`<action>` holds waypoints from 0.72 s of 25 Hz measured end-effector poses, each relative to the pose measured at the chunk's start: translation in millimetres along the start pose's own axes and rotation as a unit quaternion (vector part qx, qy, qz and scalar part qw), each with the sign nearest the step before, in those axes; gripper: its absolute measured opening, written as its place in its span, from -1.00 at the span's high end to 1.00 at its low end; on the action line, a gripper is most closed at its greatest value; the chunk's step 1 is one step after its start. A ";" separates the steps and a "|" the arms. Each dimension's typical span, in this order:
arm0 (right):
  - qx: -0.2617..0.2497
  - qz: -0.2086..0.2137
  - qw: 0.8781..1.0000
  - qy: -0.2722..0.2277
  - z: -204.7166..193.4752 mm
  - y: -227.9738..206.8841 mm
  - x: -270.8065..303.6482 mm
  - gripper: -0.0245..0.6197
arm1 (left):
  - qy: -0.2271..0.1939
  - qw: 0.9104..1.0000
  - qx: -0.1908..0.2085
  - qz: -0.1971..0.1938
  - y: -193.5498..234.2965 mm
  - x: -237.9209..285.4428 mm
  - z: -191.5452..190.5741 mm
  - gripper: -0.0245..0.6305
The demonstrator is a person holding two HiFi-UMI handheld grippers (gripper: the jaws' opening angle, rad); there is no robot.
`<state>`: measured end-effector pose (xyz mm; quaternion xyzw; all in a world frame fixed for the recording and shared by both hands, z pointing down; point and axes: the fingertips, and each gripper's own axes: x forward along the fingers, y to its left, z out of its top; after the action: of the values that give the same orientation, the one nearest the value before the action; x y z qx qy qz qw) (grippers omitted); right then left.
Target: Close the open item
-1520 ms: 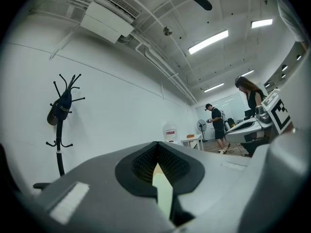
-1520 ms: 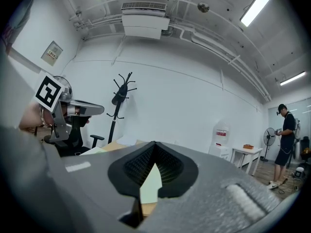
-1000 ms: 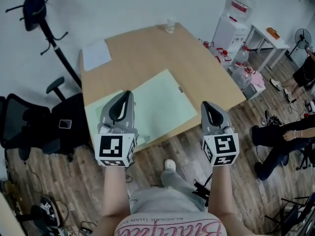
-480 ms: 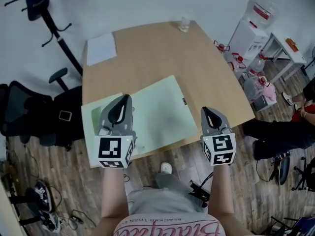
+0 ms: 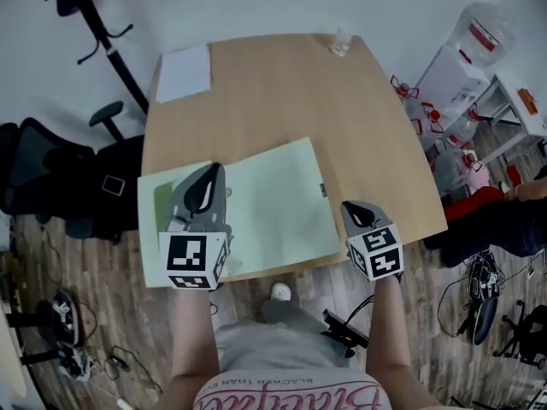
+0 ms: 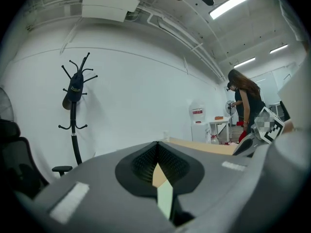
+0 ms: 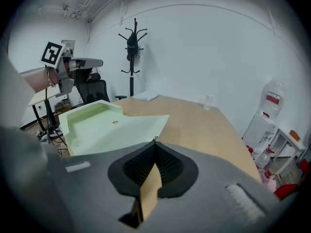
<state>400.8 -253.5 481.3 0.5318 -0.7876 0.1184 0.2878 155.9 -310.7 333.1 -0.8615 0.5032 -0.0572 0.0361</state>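
Note:
A pale green folder point(image 5: 273, 203) lies open and flat on the wooden table point(image 5: 273, 101), its flap point(image 5: 152, 207) spread at the left; the right gripper view shows it with a snap button point(image 7: 115, 122). My left gripper point(image 5: 214, 171) hovers over the folder's left part, jaws together, holding nothing; its own view looks along the table point(image 6: 204, 144) past the shut left gripper point(image 6: 157, 145). My right gripper point(image 5: 352, 207) hangs at the table's front right edge, just right of the folder, also shut and empty. The shut right gripper point(image 7: 155, 144) points across the folder point(image 7: 112, 127).
A white sheet point(image 5: 185, 72) lies at the table's far left corner, a clear glass point(image 5: 341, 41) at the far edge. An office chair point(image 5: 51, 178) and coat stand point(image 5: 94, 20) are left; water bottles point(image 5: 483, 32) and a seated person point(image 5: 504, 220) right.
The head view has swung, so the table now sits squarer and nearer the middle. My right gripper has sunk slightly and tilted; the left one has stayed over the folder.

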 end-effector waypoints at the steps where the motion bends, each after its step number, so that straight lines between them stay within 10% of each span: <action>1: -0.002 0.008 1.000 0.009 -3.3 -1.3 4.8 0.91 | 0.001 1.000 0.000 0.003 2.5 2.1 -0.2 0.88; 18: -0.030 0.198 0.971 0.129 -50.8 7.8 66.3 0.91 | 0.021 0.999 0.019 0.043 28.8 8.3 -6.6 0.88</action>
<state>392.6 -276.3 561.6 0.3363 -0.8369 0.2168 0.3735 134.2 -332.1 336.7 -0.8366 0.5397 -0.0832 0.0444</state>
